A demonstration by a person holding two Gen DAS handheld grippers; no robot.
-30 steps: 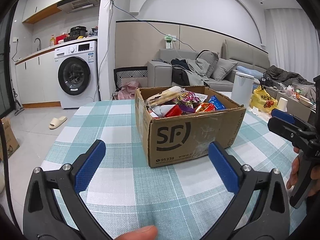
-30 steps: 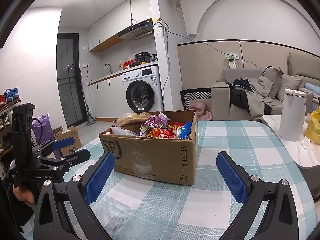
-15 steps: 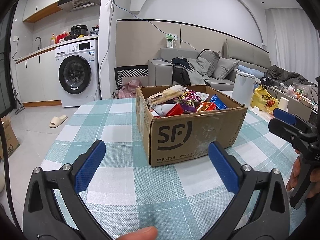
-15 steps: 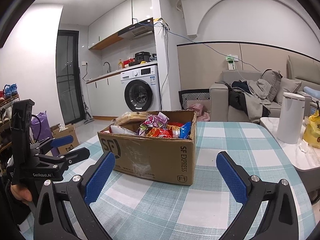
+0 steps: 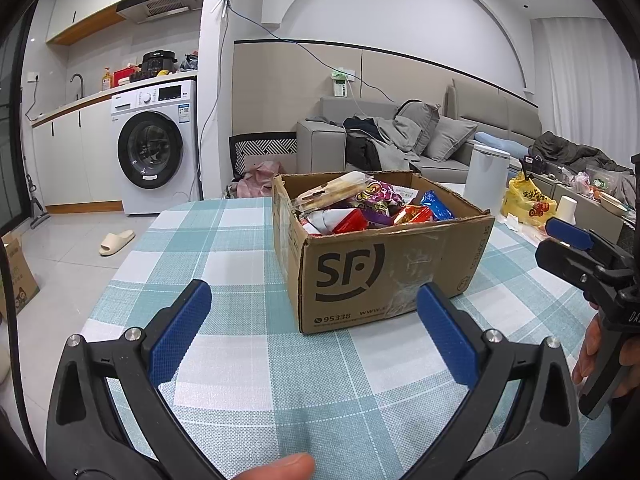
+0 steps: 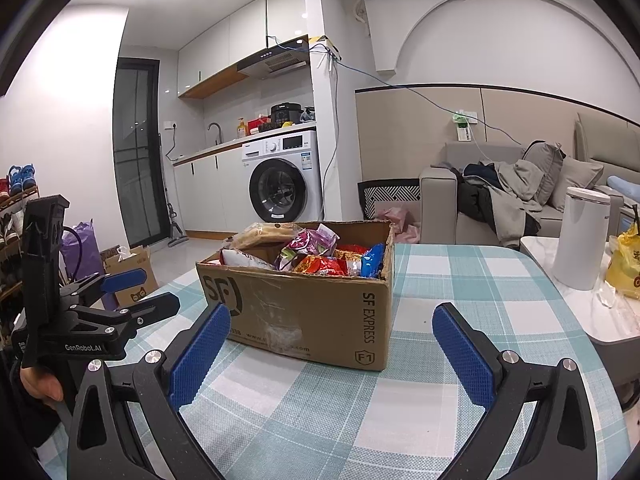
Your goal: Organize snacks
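A brown cardboard SF box (image 5: 380, 276) (image 6: 312, 312) stands on the checked table (image 5: 224, 248) (image 6: 472, 280), filled with several snack packets (image 5: 372, 204) (image 6: 316, 256): a long tan pack, red, purple and blue bags. My left gripper (image 5: 312, 312) is open, held low in front of the box's near face, with nothing between its blue pads. My right gripper (image 6: 332, 328) is open too, facing the box's corner from the other side, and is empty. Each gripper shows in the other's view, the right gripper (image 5: 576, 244) and the left gripper (image 6: 128, 292), held in a hand.
A white cylindrical bin (image 6: 580, 236) and a yellow bag (image 5: 528, 200) stand to the right beside the table. A washing machine (image 5: 154, 148), a grey sofa (image 5: 420, 140), a slipper (image 5: 116, 242) on the floor and a small carton (image 6: 132, 272) lie beyond the table.
Both views have shifted slightly; the box sits a little lower and nearer in the right wrist view. Both grippers stay open and empty.
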